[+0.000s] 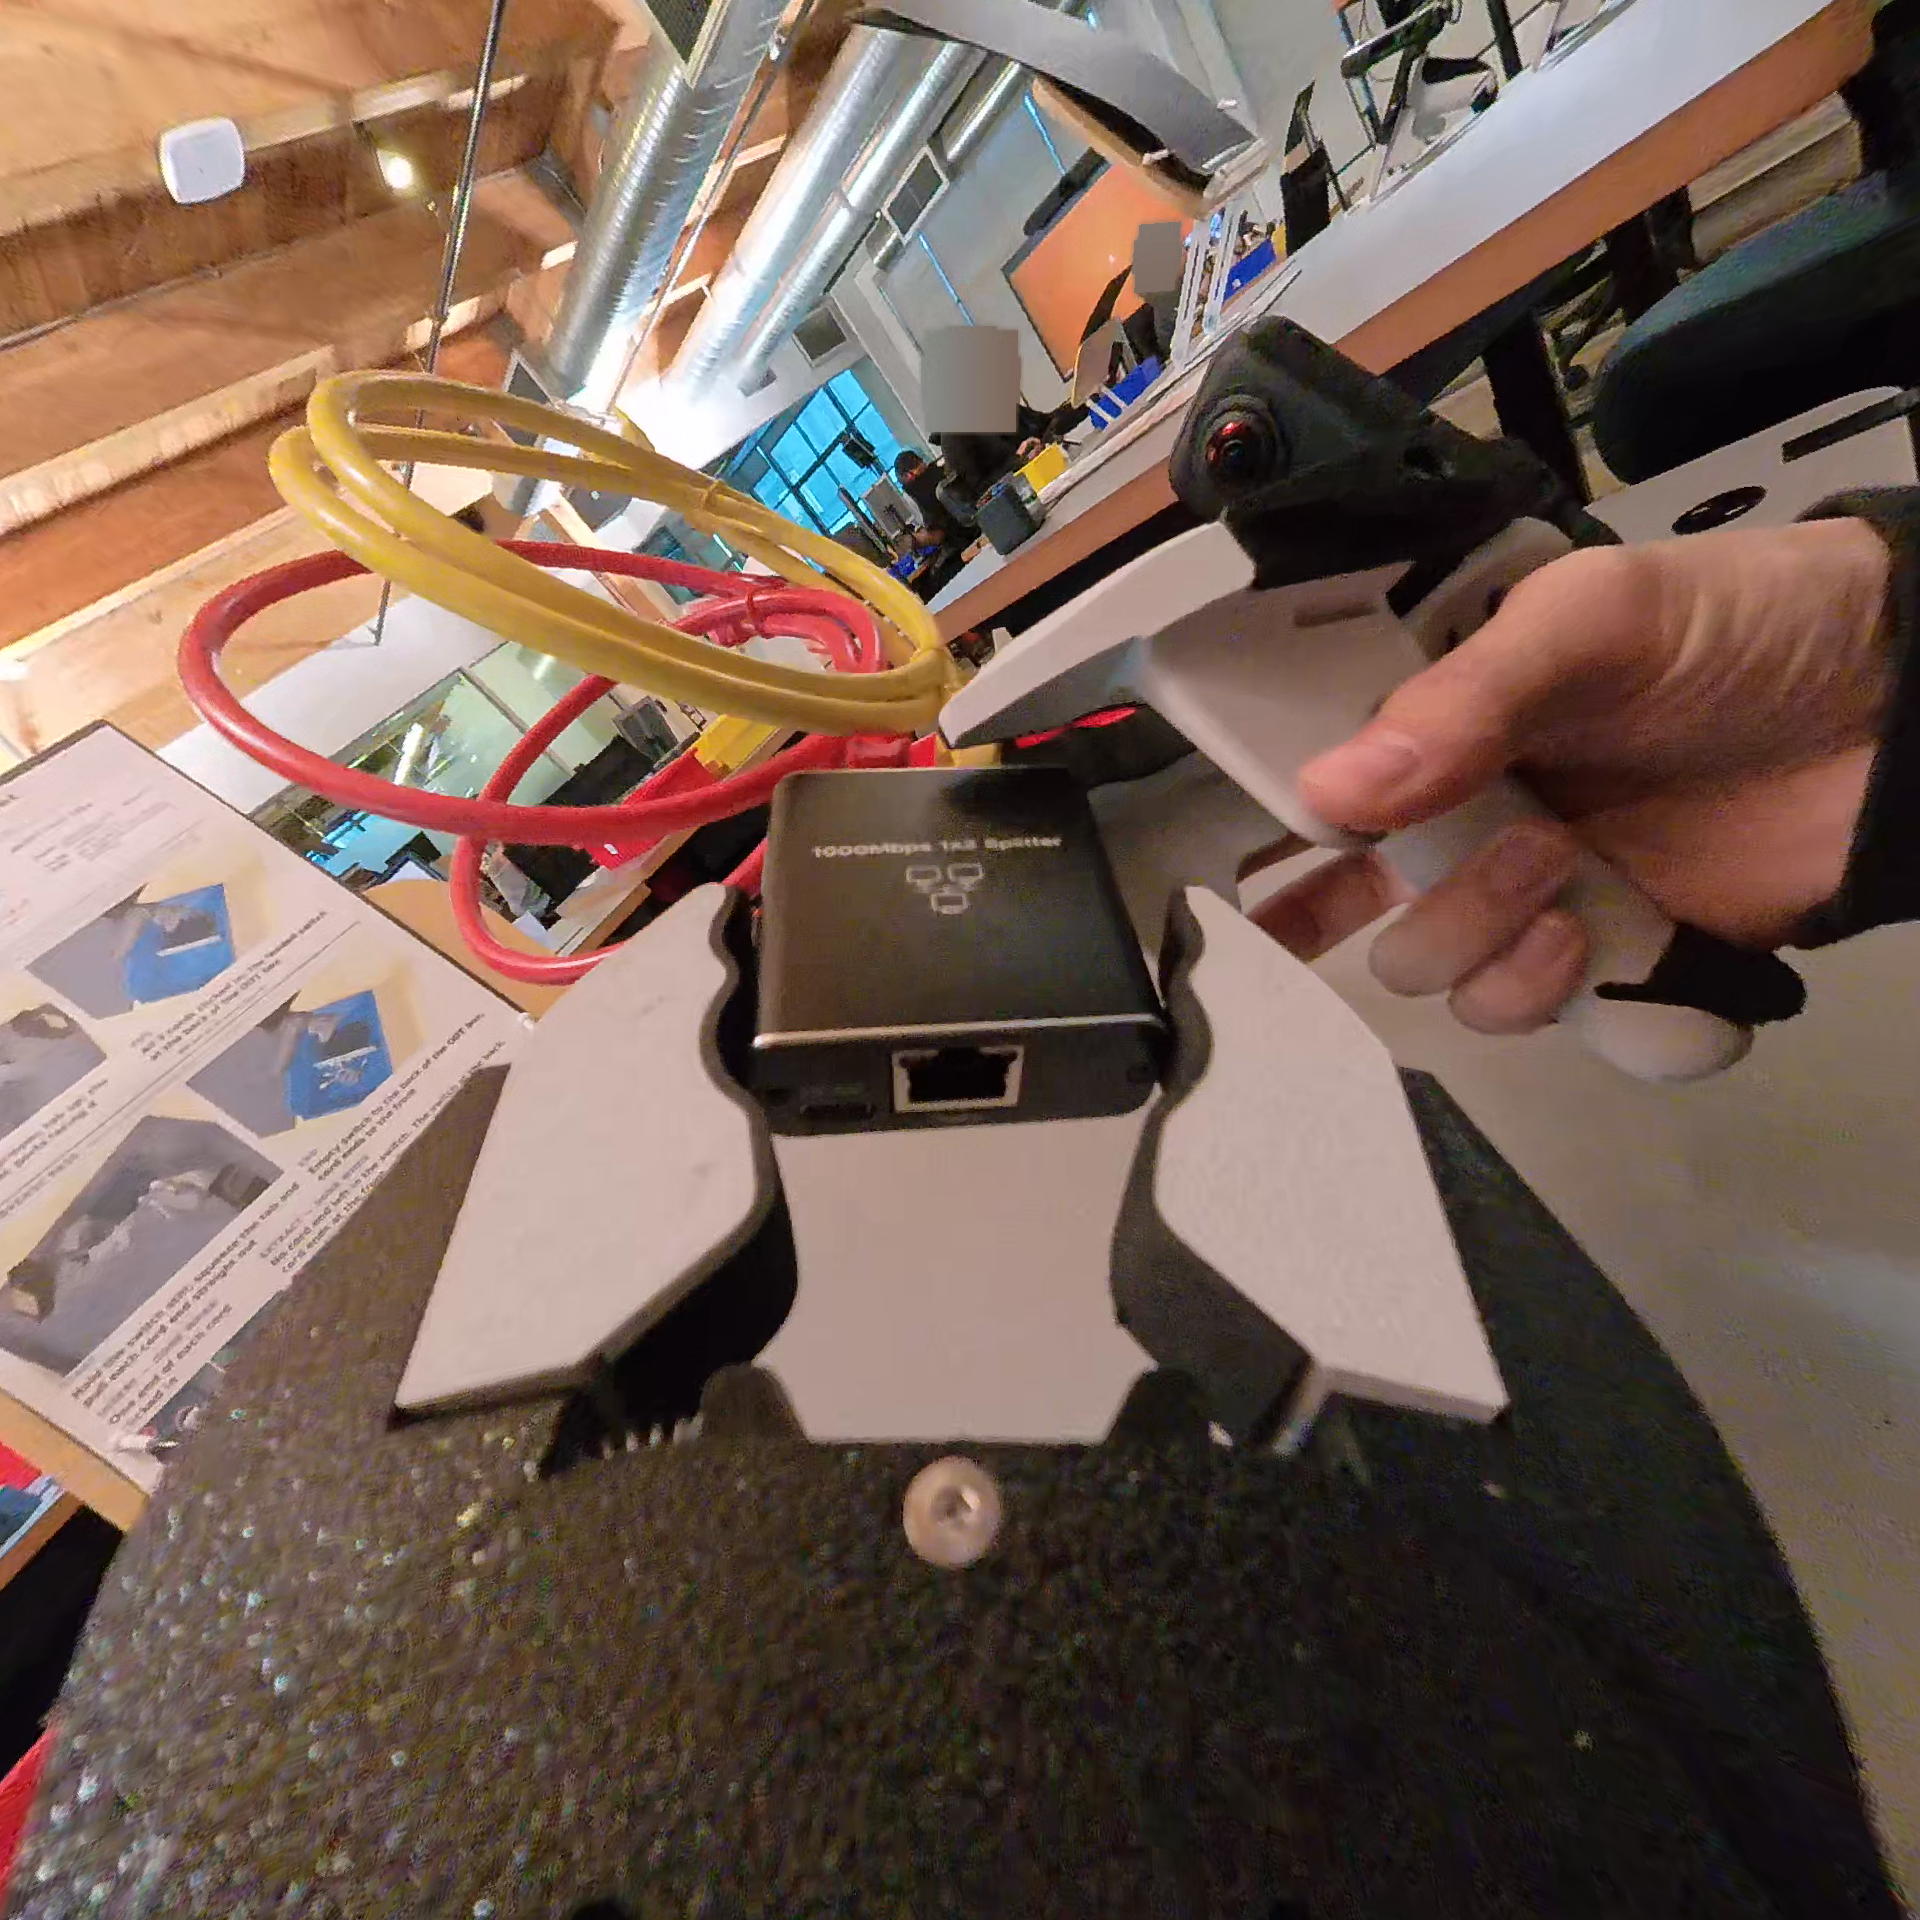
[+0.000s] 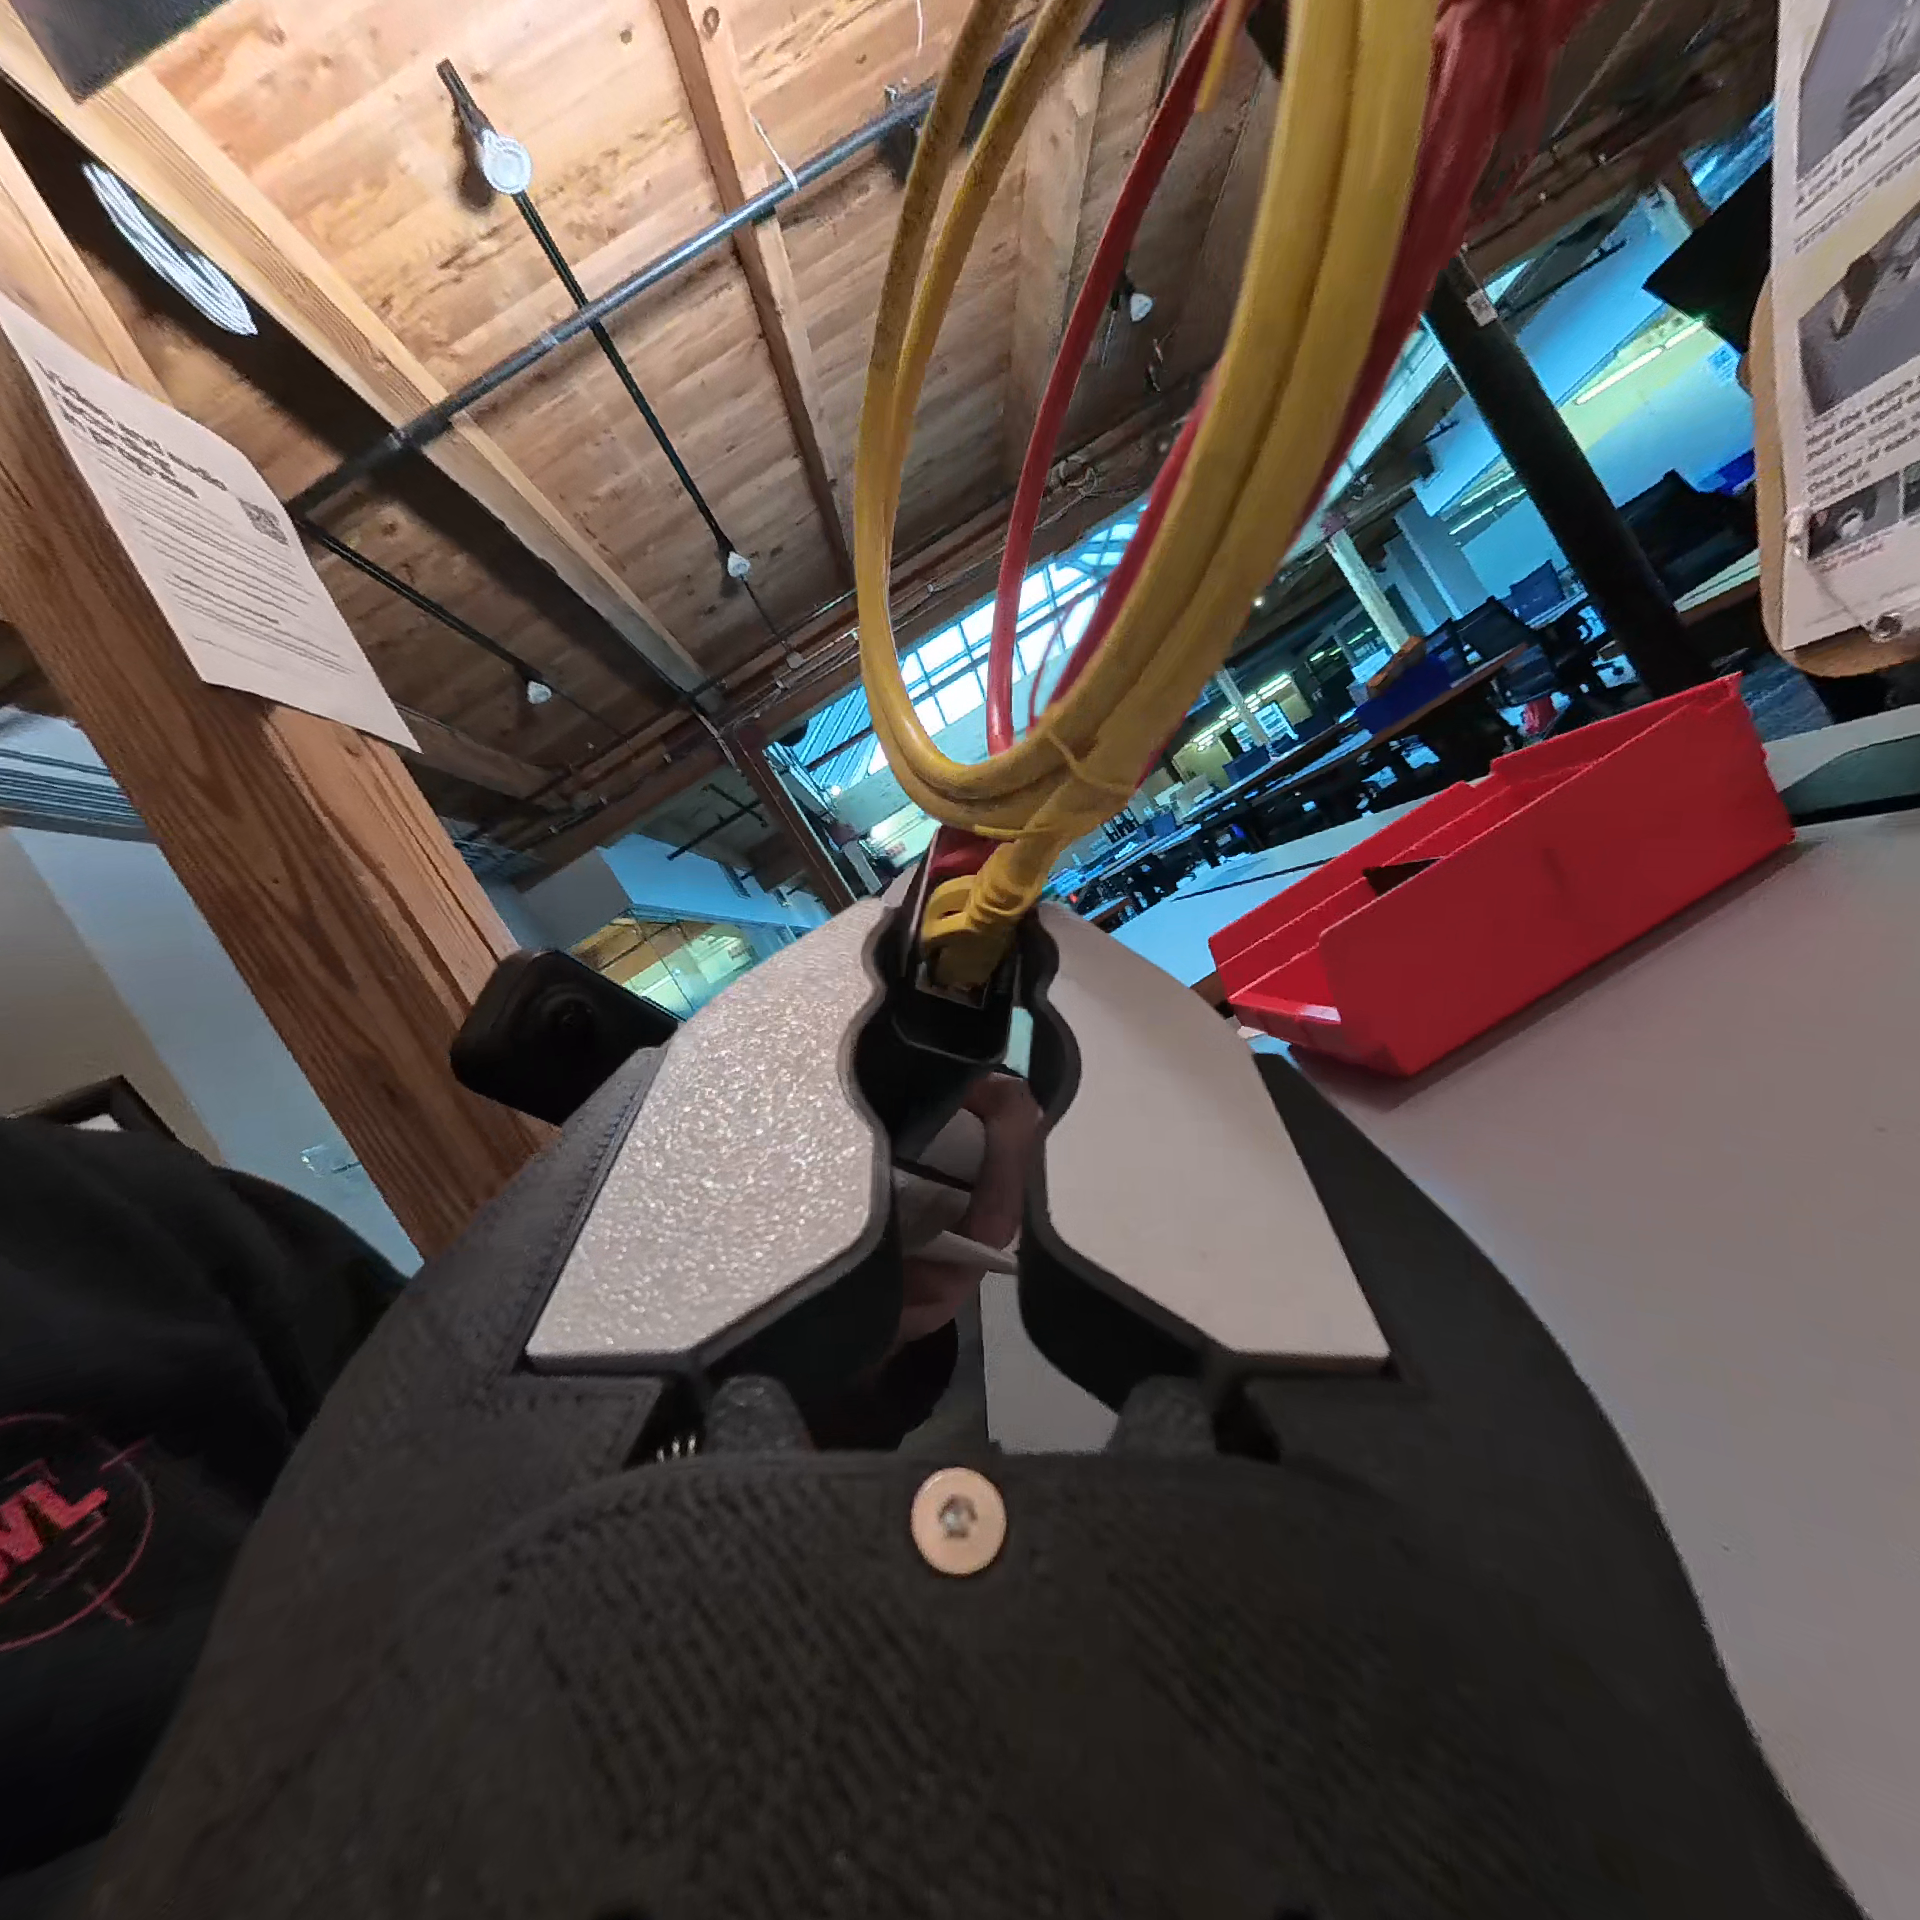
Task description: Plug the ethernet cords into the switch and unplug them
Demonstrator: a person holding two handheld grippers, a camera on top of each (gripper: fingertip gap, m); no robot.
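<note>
A black switch box point(image 1: 951, 935) is clamped between the fingers of my left gripper point(image 1: 951, 940), with an empty port facing the camera. A coiled yellow cord point(image 1: 582, 582) and a coiled red cord point(image 1: 343, 727) hang off its far end. My right gripper point(image 1: 987, 732), held by a hand point(image 1: 1621, 748), reaches onto that far end. In the right wrist view the right gripper point(image 2: 966, 956) is closed around the yellow plug point(image 2: 971, 914), which sits in the switch's port point(image 2: 940, 1023). The red plug point(image 2: 951, 857) is mostly hidden behind it.
A red plastic bin point(image 2: 1507, 914) stands on the grey table point(image 2: 1662, 1299) to the right. A board with a printed picture sheet point(image 1: 208, 1039) stands at the left. A wooden post point(image 2: 260, 831) rises behind. People sit at desks far back. Both grippers' tips are close together, under 4 cm apart.
</note>
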